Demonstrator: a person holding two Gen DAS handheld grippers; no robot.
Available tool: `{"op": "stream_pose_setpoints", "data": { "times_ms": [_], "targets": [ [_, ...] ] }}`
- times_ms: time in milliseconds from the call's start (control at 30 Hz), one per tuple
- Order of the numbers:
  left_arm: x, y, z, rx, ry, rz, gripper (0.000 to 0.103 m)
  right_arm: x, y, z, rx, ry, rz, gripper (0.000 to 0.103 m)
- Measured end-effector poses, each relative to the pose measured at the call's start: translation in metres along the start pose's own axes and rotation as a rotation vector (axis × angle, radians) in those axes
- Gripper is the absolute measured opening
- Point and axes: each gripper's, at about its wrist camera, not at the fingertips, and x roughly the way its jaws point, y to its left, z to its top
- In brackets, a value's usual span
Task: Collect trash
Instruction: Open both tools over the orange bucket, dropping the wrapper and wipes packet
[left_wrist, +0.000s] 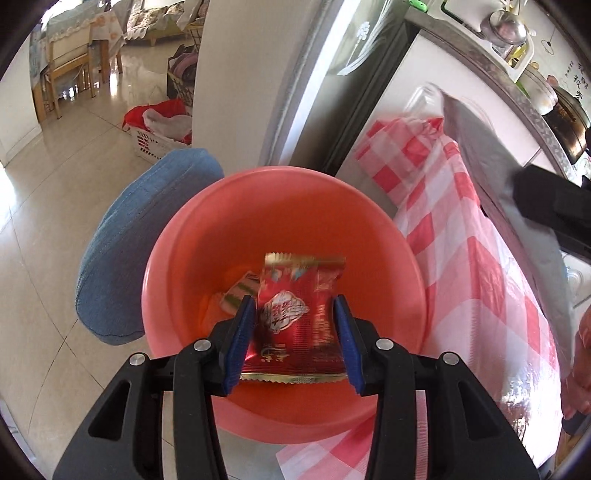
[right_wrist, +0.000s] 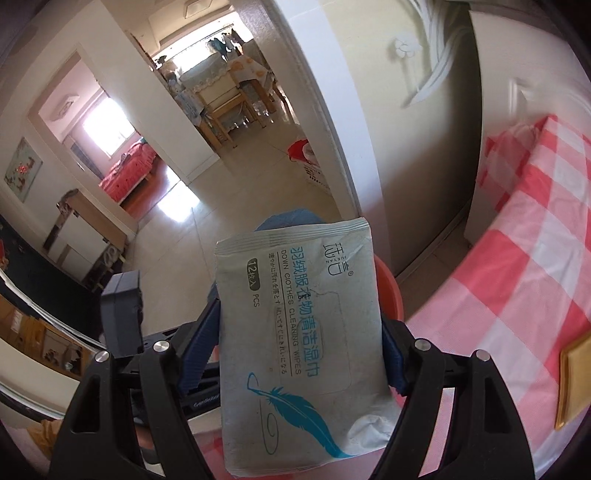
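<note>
My left gripper (left_wrist: 295, 332) loosely straddled the light, crinkly red wrapper (left_wrist: 295, 317) over the basin (left_wrist: 369, 229); my right gripper (right_wrist: 301, 332) pinched the floppy wipes pack (right_wrist: 303, 332) mid-edges.

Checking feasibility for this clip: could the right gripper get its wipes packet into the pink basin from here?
Probably yes. The right gripper is shut on the wipes packet, and the pink basin sits just beyond it, open-topped. The left gripper hangs over that basin and may crowd it.
</note>
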Motion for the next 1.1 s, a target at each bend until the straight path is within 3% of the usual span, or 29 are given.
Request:
{"op": "stream_pose_setpoints", "data": {
  "times_ms": [133,367,567,1100],
  "targets": [
    [-0.001,0.004,-0.001,-0.017,-0.019,0.01,0.073,0.016,0.004,0.004,-0.008,0.021,-0.013,0.084],
    [-0.006,0.012,-0.003,-0.025,-0.024,0.03,0.079,0.014,-0.007,-0.003,0.047,-0.029,0.008,0.084],
    [-0.014,0.015,0.003,-0.028,-0.052,0.043,0.088,-0.012,-0.013,-0.013,0.058,-0.11,-0.04,0.085],
    [-0.027,-0.003,0.006,0.011,-0.089,0.062,0.089,-0.077,-0.034,-0.053,0.135,-0.256,-0.076,0.085]
  ]
}}
